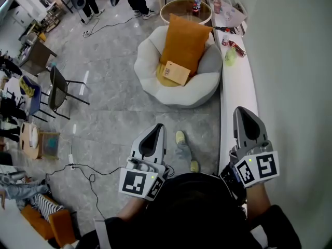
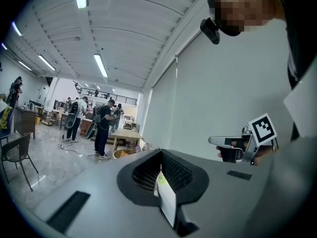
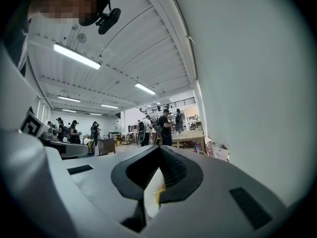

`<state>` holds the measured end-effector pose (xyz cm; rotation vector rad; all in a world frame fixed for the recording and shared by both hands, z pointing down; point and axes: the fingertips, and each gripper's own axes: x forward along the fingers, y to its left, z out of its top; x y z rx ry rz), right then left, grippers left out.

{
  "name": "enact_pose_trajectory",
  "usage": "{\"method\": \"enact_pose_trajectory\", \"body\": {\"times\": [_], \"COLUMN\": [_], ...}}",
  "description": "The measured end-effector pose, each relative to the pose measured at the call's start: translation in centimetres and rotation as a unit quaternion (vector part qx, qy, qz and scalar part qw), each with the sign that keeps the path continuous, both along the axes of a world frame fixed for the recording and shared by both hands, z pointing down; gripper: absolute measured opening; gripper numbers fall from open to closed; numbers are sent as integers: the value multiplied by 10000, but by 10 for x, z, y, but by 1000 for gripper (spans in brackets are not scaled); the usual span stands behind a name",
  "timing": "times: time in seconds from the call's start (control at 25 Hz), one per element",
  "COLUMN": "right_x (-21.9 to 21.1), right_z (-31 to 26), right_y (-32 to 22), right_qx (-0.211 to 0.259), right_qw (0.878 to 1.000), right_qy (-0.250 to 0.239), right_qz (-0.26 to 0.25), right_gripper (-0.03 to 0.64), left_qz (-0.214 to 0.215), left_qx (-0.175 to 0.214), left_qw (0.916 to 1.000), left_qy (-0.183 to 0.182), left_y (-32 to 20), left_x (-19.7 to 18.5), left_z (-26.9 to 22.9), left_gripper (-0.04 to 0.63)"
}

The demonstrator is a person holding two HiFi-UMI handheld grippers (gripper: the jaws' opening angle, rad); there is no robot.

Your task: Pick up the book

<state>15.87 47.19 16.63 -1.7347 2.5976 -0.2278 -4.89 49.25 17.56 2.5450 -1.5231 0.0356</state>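
A tan book [image 1: 177,72] leans against an orange cushion [image 1: 184,43] in a round white chair [image 1: 179,92] ahead of me. Both grippers are held low and near my body, well short of the chair. My left gripper [image 1: 158,126] points toward the chair, its jaws together and nothing in them; in the left gripper view its tips [image 2: 159,150] meet. My right gripper [image 1: 244,109] hangs over the white ledge, jaws also together and empty, its tips [image 3: 159,147] touching. The book does not show in either gripper view.
A long white ledge [image 1: 236,87] with bottles and small items runs along the right wall. A round wooden table [image 1: 185,8] stands behind the chair. Black folding chairs [image 1: 59,87] and floor cables [image 1: 88,175] lie to the left. People stand in the distance [image 2: 104,125].
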Motion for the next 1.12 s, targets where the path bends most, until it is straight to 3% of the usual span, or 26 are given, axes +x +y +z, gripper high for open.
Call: {"method": "enact_pose_trajectory", "body": {"times": [0.64,1.12], "right_x": [-47,-76], "right_z": [17,3], "right_y": [-135,-195], "right_qx": [-320,-237], "right_qw": [9992,9989], "right_qy": [208,385], "right_qz": [-117,-143], "right_gripper": [11,11], "left_qz": [58,145], "left_qx": [-204,-155], "left_qw": [9997,9995], "left_qy": [150,253], "left_y": [-145,-211], "left_x": [-30,-54], "left_z": [12,7], "left_gripper": [12,12]}}
